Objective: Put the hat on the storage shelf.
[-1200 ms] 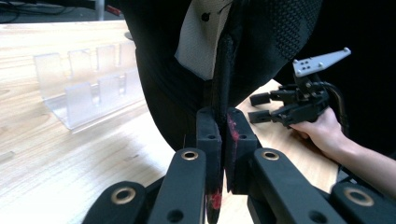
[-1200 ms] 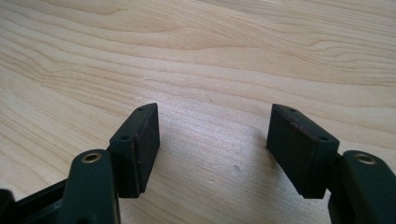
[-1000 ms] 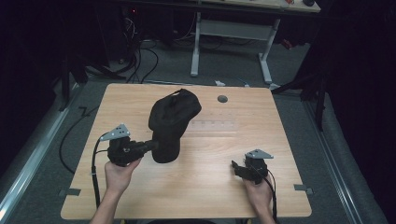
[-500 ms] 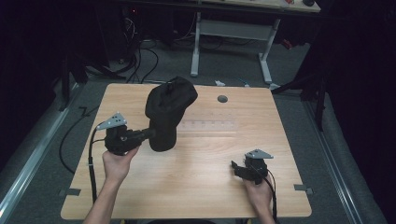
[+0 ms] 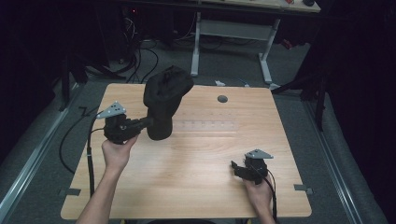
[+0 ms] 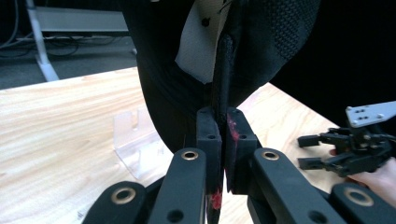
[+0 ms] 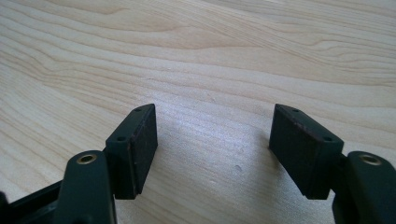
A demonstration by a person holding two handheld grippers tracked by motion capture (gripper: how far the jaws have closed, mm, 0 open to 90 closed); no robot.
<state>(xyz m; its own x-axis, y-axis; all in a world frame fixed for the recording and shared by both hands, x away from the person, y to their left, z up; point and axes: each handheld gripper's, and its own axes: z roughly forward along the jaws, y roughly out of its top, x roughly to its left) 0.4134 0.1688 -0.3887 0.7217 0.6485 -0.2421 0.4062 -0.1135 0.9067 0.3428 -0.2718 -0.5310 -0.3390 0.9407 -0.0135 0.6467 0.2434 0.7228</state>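
Wooden table [image 5: 196, 154]: left claw [image 5: 145, 123] clamps black cap [image 5: 164, 100] edge, lifted; right claw [image 5: 237, 168] wide, empty.

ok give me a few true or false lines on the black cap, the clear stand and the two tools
1. The left tool is clamped on an edge of the black fabric baseball cap. True.
2. The black cap lies flat on the light wooden table. False: it hangs lifted above the table from the left tool.
3. The right tool holds a white label. False: its jaws stand open over bare wood with nothing between them.
4. A clear plastic stand sits on the table beyond the left tool. True.
5. The right tool rests near the table's far edge. False: in the high view it is at the near right, in the person's hand.
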